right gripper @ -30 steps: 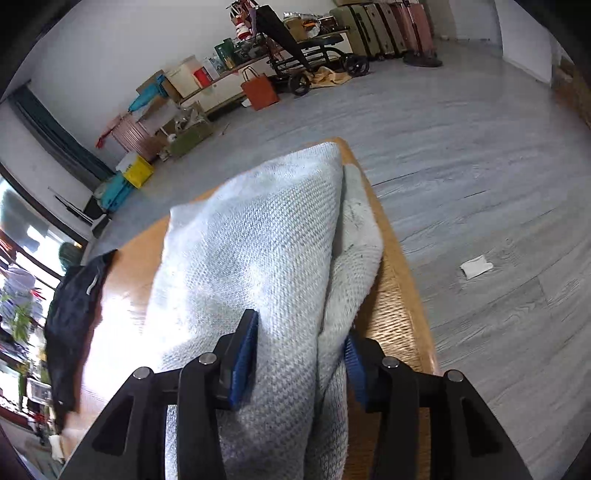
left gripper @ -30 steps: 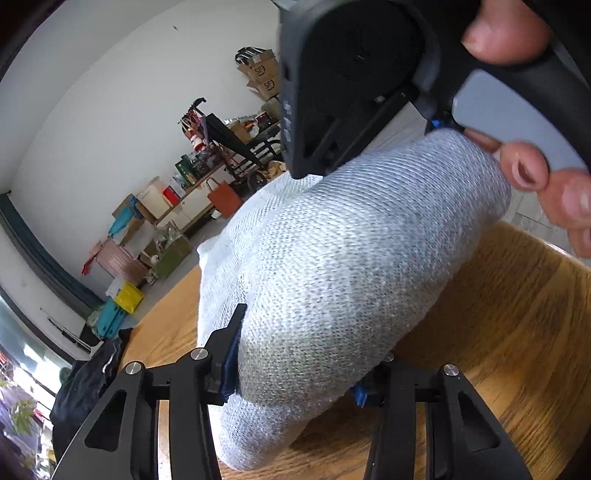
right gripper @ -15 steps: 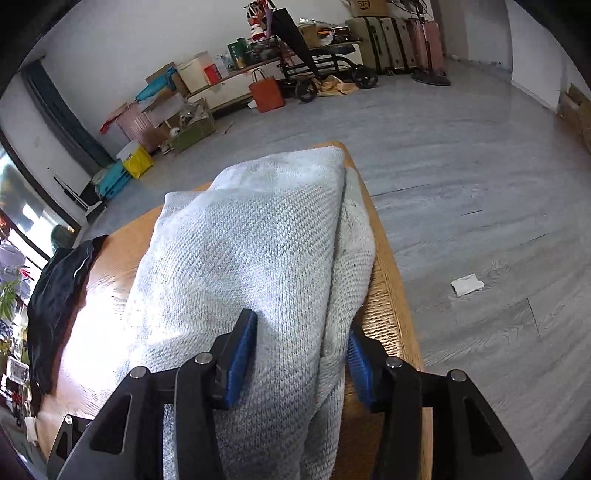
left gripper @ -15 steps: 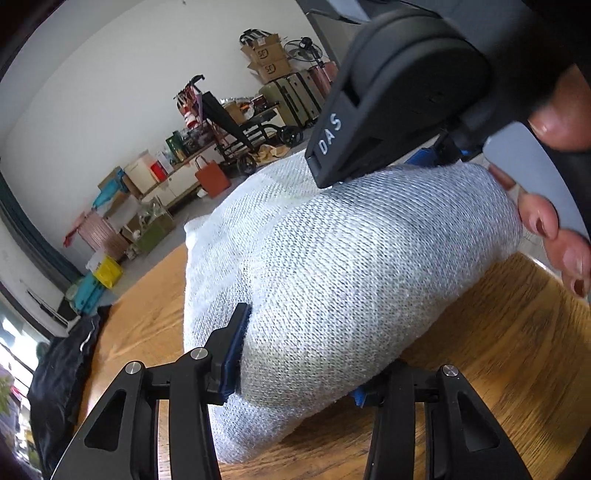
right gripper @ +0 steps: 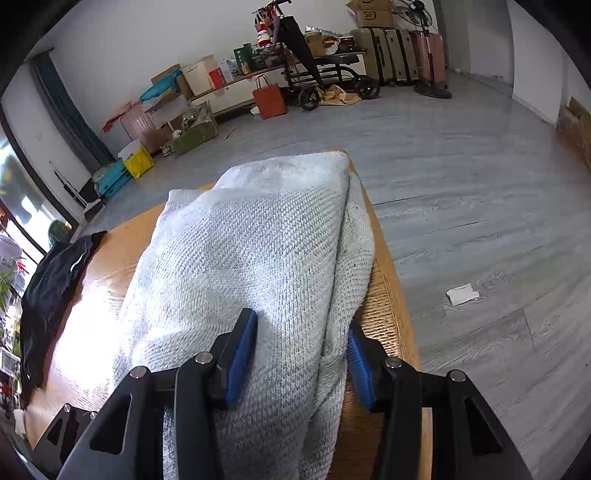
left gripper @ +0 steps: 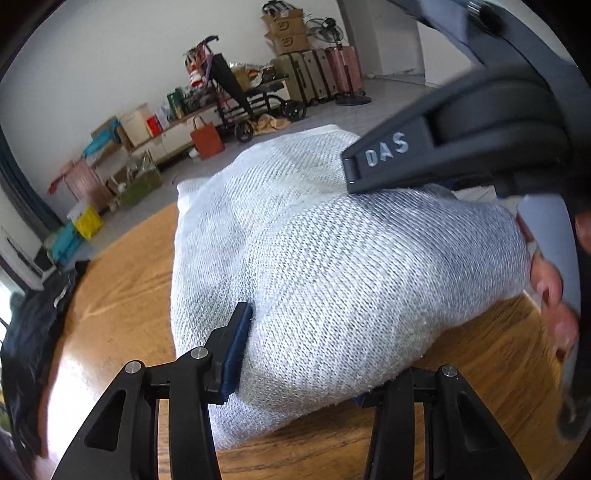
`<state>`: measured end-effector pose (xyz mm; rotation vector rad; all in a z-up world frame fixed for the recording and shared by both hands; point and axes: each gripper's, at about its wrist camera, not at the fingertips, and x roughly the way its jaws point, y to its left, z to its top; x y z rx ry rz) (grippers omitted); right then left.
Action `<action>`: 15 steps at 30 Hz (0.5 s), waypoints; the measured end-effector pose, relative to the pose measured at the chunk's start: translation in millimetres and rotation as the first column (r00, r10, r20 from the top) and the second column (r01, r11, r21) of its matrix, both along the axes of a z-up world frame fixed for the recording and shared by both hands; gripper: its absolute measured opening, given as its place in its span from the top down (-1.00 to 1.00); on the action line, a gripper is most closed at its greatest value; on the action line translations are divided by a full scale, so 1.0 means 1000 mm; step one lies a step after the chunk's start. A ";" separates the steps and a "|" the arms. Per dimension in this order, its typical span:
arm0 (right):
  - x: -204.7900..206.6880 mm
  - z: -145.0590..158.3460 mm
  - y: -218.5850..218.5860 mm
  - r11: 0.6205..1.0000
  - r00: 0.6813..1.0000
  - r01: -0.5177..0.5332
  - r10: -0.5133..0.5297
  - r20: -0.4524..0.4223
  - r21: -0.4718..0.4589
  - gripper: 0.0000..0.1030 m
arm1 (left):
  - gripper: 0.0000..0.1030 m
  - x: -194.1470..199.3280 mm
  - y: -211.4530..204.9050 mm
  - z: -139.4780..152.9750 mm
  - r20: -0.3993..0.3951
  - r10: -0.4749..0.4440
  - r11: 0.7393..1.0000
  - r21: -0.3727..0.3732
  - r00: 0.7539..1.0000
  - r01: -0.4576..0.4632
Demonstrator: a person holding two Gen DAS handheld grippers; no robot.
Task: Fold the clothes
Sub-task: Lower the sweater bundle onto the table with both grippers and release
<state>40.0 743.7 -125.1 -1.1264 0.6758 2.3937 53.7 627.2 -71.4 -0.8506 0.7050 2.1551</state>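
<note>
Seemingly woollen, coarse-knit grey garment (right gripper: 258,251), bundled.

Grey knit garments: one (right gripper: 258,258), bundled on the tabletop (right gripper: 391,302)
Black garments: one (right gripper: 51,288), at 9 o'clock
Claws: two, left claw (left gripper: 299,354), right claw (right gripper: 299,354)
Suitcases: four (right gripper: 402,55), at 1 o'clock
Orange bags: one (right gripper: 269,98)
Floor fans: one (right gripper: 417,14)

Left of sweater (right gripper: 240,258): bare table (right gripper: 122,236), then a dark garment (right gripper: 51,280) (at the edge).
Right of sweater: narrow table strip.
</note>
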 end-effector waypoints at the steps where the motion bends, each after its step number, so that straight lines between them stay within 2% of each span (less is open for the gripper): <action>1: 0.002 -0.001 0.000 1.000 1.000 0.004 -0.004 -0.008 -0.004 0.02 | 0.12 -0.002 -0.001 0.001 0.022 0.009 1.000 0.005 1.000 -0.009; 9: 0.013 -0.002 -0.002 0.999 0.998 0.034 -0.035 -0.043 -0.023 0.02 | 0.12 -0.011 -0.004 0.004 0.140 0.061 0.998 0.012 0.988 -0.063; 15: 0.021 -0.002 -0.004 0.999 0.999 0.042 -0.043 -0.034 -0.031 0.02 | -0.01 0.005 -0.009 0.008 0.075 0.004 0.999 -0.054 0.997 0.000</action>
